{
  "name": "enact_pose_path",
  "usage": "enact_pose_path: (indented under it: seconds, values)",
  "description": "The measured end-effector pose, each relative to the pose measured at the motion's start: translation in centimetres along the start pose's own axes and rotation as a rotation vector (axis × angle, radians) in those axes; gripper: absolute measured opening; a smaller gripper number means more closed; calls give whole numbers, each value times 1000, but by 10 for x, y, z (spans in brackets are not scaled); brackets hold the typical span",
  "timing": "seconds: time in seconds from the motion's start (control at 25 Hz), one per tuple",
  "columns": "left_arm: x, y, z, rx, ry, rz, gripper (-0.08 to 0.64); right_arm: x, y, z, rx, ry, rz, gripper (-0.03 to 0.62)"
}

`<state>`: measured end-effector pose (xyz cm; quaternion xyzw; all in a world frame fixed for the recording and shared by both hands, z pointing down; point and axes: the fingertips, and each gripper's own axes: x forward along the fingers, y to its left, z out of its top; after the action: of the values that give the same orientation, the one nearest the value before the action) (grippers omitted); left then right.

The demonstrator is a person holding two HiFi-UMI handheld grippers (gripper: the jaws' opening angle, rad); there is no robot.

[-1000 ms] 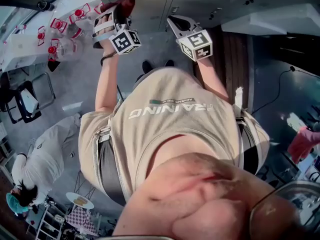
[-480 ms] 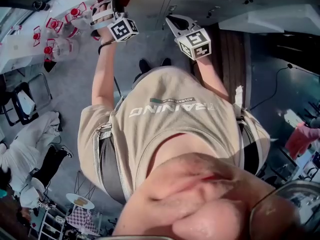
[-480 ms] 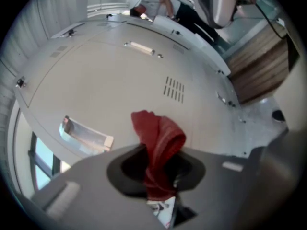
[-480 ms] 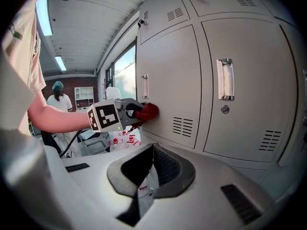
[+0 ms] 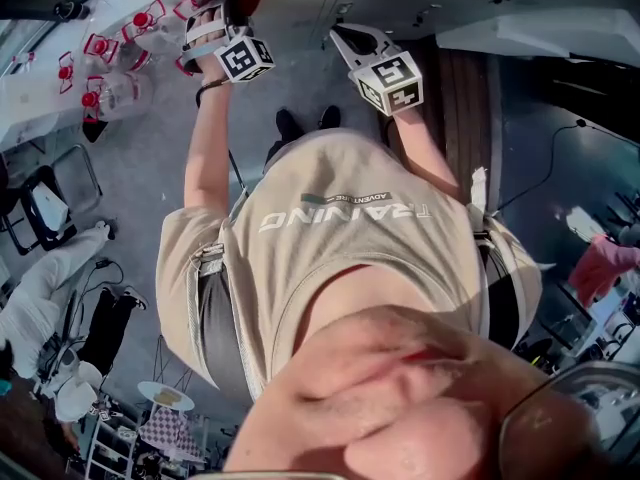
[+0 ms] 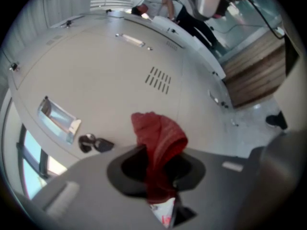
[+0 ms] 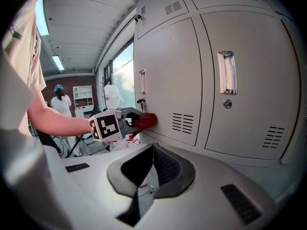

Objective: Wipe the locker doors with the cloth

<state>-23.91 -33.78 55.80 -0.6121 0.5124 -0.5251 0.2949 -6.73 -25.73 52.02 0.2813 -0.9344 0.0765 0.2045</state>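
I've got the left gripper (image 6: 156, 172) clamped on the red terry cloth (image 6: 160, 138): its dark pads pinch the lower folds and the nubbly bunch stands up above them. From the right gripper view that cloth (image 7: 145, 120) sits against the lower part of a pale grey sheet-metal locker door (image 7: 168, 75), just beside its louvre slots (image 7: 183, 122) and below a small key lock (image 7: 140, 101); it seems to touch the panel. The left gripper view looks flat onto the door and adds a shiny recessed handle (image 6: 57, 120) with a dark key (image 6: 93, 143) just beside it, none of which reaches the cloth.

The right gripper (image 7: 151, 172) holds nothing – its ribbed black jaws are drawn close, leaving a thin slit – and it hangs apart from the neighbouring door with its own chrome pull (image 7: 226, 72).

Only the head view shows what lies round me: my beige shirt (image 5: 340, 238) fills the middle, a wooden panel (image 5: 465, 118) lies right of the lockers, red-trimmed chairs (image 5: 100, 53) stand well off to the left, and a person in white (image 5: 40, 298) bends at the lower left – nothing sits between gripper and door
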Motion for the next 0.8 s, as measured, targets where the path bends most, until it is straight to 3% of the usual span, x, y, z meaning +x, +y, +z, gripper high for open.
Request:
enact_pose_path:
  seconds: [0.24, 0.36, 0.52, 0.68, 0.8]
  values:
    - [19, -51, -20, -59, 50, -160, 80, 11, 4, 8, -3, -6, 18, 14]
    - [20, -77, -29, -156, 68, -258, 80, 14, 8, 10, -8, -14, 22, 14]
    - [-2, -92, -18, -375, 32, -327, 80, 14, 10, 12, -6, -33, 19, 14]
    - [-36, -79, 13, -585, -18, -316, 80, 8, 2, 21, -11, -86, -15, 14]
    - [-71, -65, 37, -873, -67, -351, 79, -2, 1, 37, -22, -174, -45, 14]
